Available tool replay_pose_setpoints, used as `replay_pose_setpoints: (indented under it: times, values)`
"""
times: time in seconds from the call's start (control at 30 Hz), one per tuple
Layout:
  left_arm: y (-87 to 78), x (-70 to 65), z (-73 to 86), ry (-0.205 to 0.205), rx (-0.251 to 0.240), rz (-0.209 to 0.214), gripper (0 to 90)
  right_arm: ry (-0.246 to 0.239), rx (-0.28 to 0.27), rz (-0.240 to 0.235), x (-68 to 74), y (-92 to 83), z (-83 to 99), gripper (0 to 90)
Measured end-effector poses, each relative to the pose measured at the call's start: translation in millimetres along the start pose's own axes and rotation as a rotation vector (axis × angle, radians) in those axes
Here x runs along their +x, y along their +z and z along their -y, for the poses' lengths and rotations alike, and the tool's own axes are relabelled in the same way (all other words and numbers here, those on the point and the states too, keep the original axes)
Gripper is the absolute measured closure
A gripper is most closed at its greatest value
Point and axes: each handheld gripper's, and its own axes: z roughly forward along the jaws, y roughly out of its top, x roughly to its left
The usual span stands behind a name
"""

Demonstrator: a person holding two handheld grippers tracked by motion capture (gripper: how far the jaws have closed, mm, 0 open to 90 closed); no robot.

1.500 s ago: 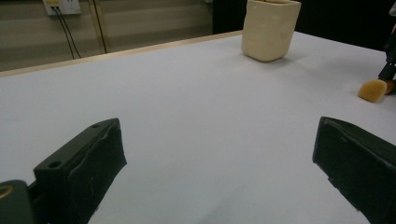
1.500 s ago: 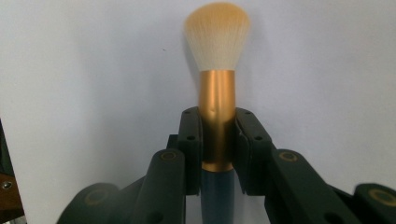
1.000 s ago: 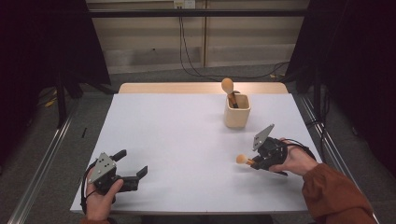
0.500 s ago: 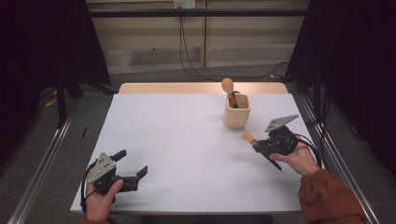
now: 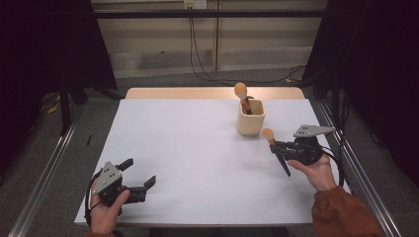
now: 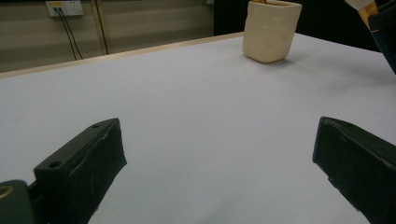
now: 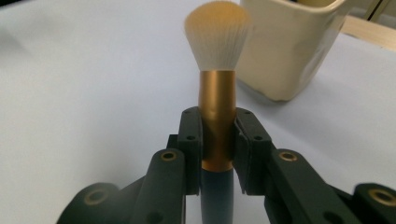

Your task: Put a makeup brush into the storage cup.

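A makeup brush point(image 5: 274, 148) with a tan bristle head, gold collar and dark handle is clamped in my right gripper point(image 5: 285, 149), held above the table's right side. In the right gripper view the jaws press on the brush's gold collar point(image 7: 216, 122), bristles pointing up. A cream cup point(image 5: 251, 117) stands just beyond and left of it, with a second brush point(image 5: 242, 95) in it; the cup point(image 7: 293, 44) looms close in the right gripper view. My left gripper point(image 5: 140, 177) rests at the table's near left, open, nothing between its jaws. The cup point(image 6: 271, 30) is far ahead of it.
The white table point(image 5: 197, 148) has a wooden strip point(image 5: 207, 93) along its far edge. Metal rails point(image 5: 44, 182) run along both sides on the floor. Cables point(image 5: 197, 54) hang against the back wall.
My right gripper has carried the brush away from me toward the cup and turned it, so the bristle head now points up and left near the cup. The left gripper has stayed put.
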Motion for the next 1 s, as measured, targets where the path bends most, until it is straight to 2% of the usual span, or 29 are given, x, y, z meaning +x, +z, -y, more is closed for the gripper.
replay_pose_setpoints:
  times: [0.07,0.2,0.33,0.4,0.63,0.83,1.0]
  values:
    - [0.3,-0.4,0.0,-0.001,-0.001,0.001,2.1,0.010,-0.025,0.007,0.1,-1.1,2.1,74.5]
    - [0.3,-0.6,0.0,0.000,-0.001,0.000,2.2,0.030,-0.087,-0.018,1.8,-2.2,4.1,74.5]
    - [-0.1,-0.9,0.0,0.000,-0.002,-0.002,2.1,0.017,-0.142,-0.035,5.5,-1.8,4.6,74.5]
    - [-0.1,-1.1,0.0,0.000,-0.002,-0.002,2.1,0.038,-0.177,-0.048,5.6,-1.1,6.7,74.5]
    - [1.0,-2.7,-0.3,0.008,0.000,0.007,2.2,0.081,-0.260,-0.017,6.7,-1.1,14.7,74.5]
    - [0.6,-3.4,0.3,0.000,-0.009,0.006,2.2,0.100,-0.328,-0.024,8.4,-3.1,8.9,74.5]
    - [0.5,-3.7,0.4,-0.007,-0.016,0.001,2.2,0.099,-0.357,-0.028,9.3,-5.4,0.6,74.4]
